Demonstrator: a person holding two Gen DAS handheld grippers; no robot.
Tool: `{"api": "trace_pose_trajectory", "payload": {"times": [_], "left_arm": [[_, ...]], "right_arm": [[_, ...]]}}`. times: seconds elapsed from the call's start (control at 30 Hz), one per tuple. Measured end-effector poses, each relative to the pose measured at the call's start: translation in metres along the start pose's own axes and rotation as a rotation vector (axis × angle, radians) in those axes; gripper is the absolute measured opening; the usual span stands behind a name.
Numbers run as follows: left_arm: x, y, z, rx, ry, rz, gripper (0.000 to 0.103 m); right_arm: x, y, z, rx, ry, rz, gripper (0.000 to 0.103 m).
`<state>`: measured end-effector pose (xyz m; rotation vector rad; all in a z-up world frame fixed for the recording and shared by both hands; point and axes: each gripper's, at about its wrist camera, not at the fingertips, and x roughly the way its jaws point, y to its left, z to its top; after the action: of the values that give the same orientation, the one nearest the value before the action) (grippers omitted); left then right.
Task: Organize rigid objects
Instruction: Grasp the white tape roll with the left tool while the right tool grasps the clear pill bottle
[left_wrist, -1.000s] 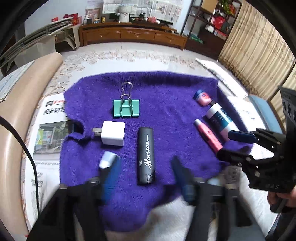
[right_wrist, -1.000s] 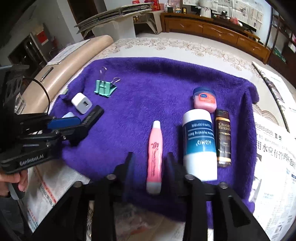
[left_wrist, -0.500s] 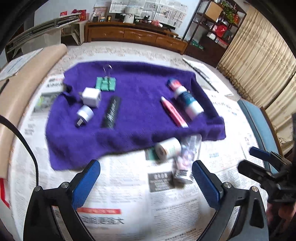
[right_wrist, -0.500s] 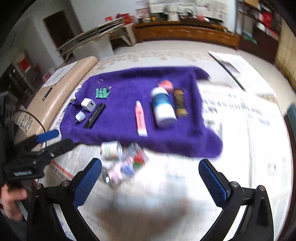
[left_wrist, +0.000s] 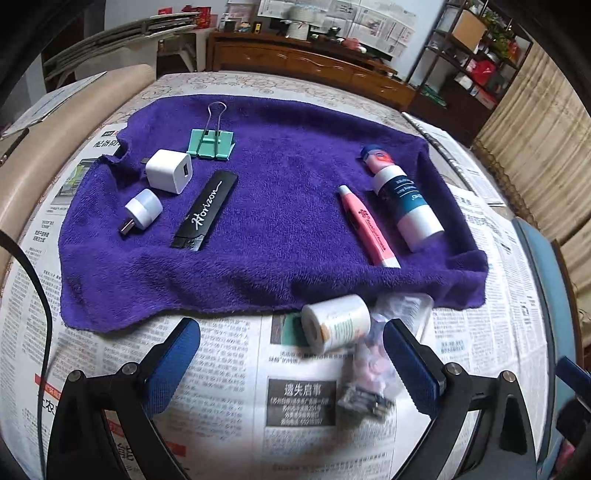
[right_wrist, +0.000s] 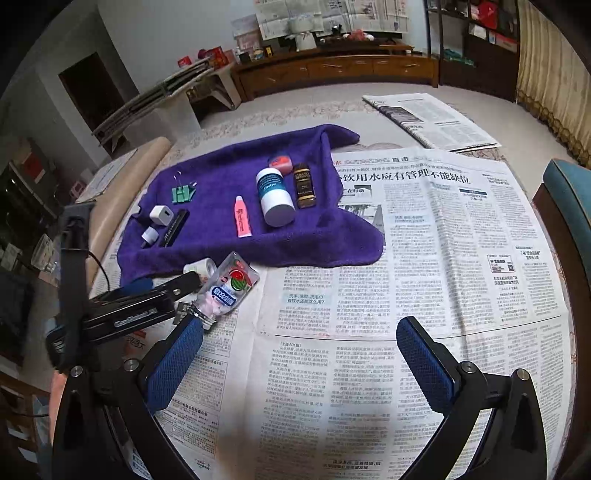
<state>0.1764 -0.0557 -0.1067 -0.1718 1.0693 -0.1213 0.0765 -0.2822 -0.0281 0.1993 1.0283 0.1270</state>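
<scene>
Newspaper covered the table, and a purple towel lay spread across its far left part. The left gripper hung above the paper just off the towel's near edge, its blue pads wide apart and holding nothing. The right gripper hung over bare newsprint toward the table's near right, its pads equally wide apart and empty.

Along the towel's right edge lay a white-and-teal bottle on its side, with a small dark brown bottle just beside it on the outer side and a pink-lidded jar at its far end. A pink tube lay alongside the bottle, toward the towel's middle. Toward the towel's left edge sat a black stick lettered "Horizon", a white charger cube, a small white USB plug and, farther back, a green binder clip.

Off the towel, on the paper just past its near edge, a small white jar lay on its side, touching a clear candy bottle with a watermelon label, also tipped over.
</scene>
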Motion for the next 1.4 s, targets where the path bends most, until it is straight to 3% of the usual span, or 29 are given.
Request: {"api": "trace_pose_trajectory", "payload": {"times": [0.27,0.37,0.43,0.57,0.6,0.63,1.0,1.4], "left_arm": [[0.011,-0.02,-0.001,0.006,-0.004,0.102,0.099],[0.012,-0.026,-0.006,0.025,-0.015,0.129,0.09],[0.011,-0.028,-0.009,0.028,-0.024,0.135,0.071],[0.004,-0.034,-0.021,0.073,-0.037,0.154,0.049],[0.002,-0.035,-0.023,0.084,-0.042,0.147,0.033],[-0.001,-0.034,-0.025,0.092,-0.044,0.135,0.03],[-0.023,-0.011,-0.036,0.093,-0.102,0.03,0.03],[-0.05,0.041,-0.049,0.091,-0.107,0.026,0.03]], "right_arm": [[-0.005,-0.013,-0.001,0.036,0.003,0.029,0.103],[-0.007,-0.015,-0.002,0.041,0.004,0.035,0.103],[-0.007,-0.015,-0.003,0.038,0.007,0.039,0.103],[-0.008,-0.016,-0.005,0.034,0.013,0.039,0.103],[-0.008,-0.016,-0.005,0.033,0.015,0.039,0.103],[-0.008,-0.016,-0.006,0.031,0.017,0.039,0.103],[-0.002,-0.01,-0.012,-0.003,0.04,0.019,0.103],[0.032,0.014,-0.019,-0.034,0.096,-0.041,0.103]]}}
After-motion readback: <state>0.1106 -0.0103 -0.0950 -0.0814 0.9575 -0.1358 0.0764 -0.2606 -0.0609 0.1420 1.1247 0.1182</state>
